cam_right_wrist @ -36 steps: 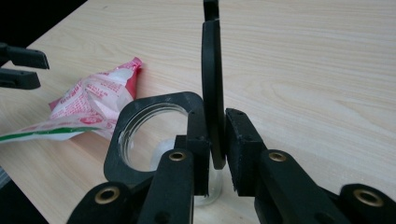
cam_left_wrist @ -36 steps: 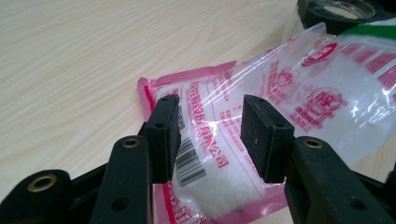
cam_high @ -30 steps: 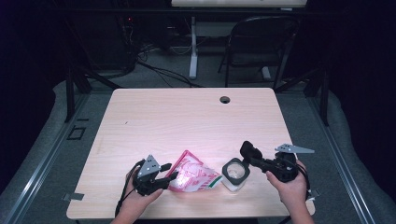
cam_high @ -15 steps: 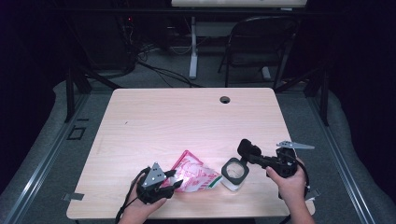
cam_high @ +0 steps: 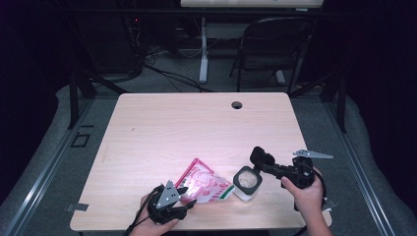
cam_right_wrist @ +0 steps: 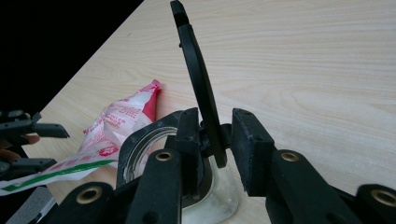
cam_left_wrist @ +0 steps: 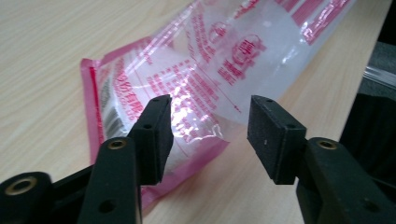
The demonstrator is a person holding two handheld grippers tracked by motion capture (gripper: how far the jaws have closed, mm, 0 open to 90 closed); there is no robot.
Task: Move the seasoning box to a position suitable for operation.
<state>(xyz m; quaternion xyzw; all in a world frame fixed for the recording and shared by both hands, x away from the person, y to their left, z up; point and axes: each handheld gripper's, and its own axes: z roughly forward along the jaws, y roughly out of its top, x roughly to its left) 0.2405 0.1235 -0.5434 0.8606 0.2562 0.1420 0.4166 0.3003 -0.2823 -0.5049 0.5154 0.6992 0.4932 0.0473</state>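
A clear plastic bag (cam_high: 206, 184) with red print lies near the table's front edge. My left gripper (cam_high: 186, 195) points at its near end. In the left gripper view the bag's (cam_left_wrist: 210, 56) lower corner sits between the jaws of my left gripper (cam_left_wrist: 210, 126), which have just been opening and do not press on it. To the right stands a small glass jar (cam_high: 247, 182) with a black hinged lid. In the right gripper view the lid (cam_right_wrist: 196, 70) stands upright between the jaws of my right gripper (cam_right_wrist: 215, 123), which have just been opening, leaving a gap at the right pad (cam_right_wrist: 247, 140).
The wooden table (cam_high: 196, 128) has a cable hole (cam_high: 237, 104) at its far edge. A black chair (cam_high: 275, 44) and a desk leg (cam_high: 203, 54) stand beyond it. The jar and bag lie close to the front edge.
My left gripper has moved right and toward the front edge, up to the bag's near end. My right gripper's jaws have widened around the upright lid; that hand stayed put.
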